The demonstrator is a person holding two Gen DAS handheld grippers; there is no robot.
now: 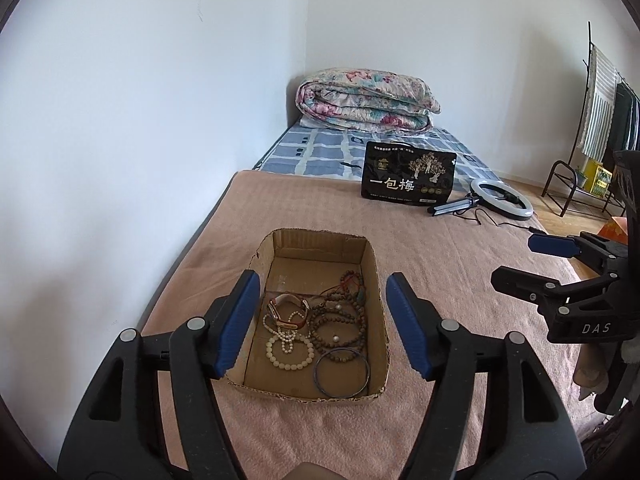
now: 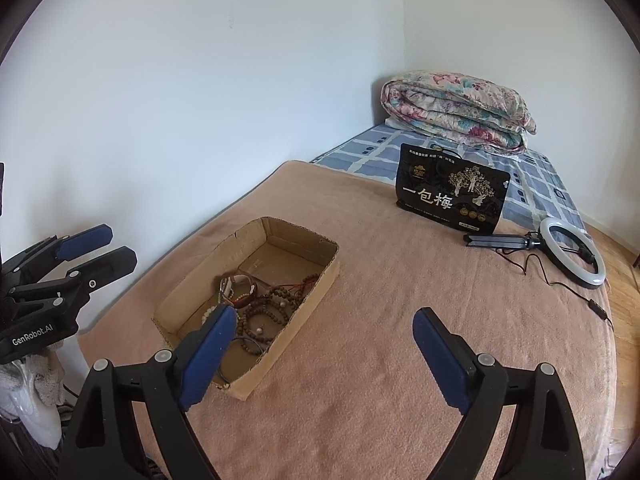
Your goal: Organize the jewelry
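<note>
A shallow cardboard box lies on a pink blanket and holds jewelry: a white bead bracelet, brown bead bracelets, a blue bangle and a watch. My left gripper is open and empty, hovering above the near end of the box. The box also shows in the right wrist view, with brown beads inside. My right gripper is open and empty, above the blanket just right of the box. It shows in the left wrist view at the right edge.
A black snack bag stands farther back on the bed. A ring light with a cable lies to its right. A folded floral quilt sits at the far end by the wall. A clothes rack stands at the right.
</note>
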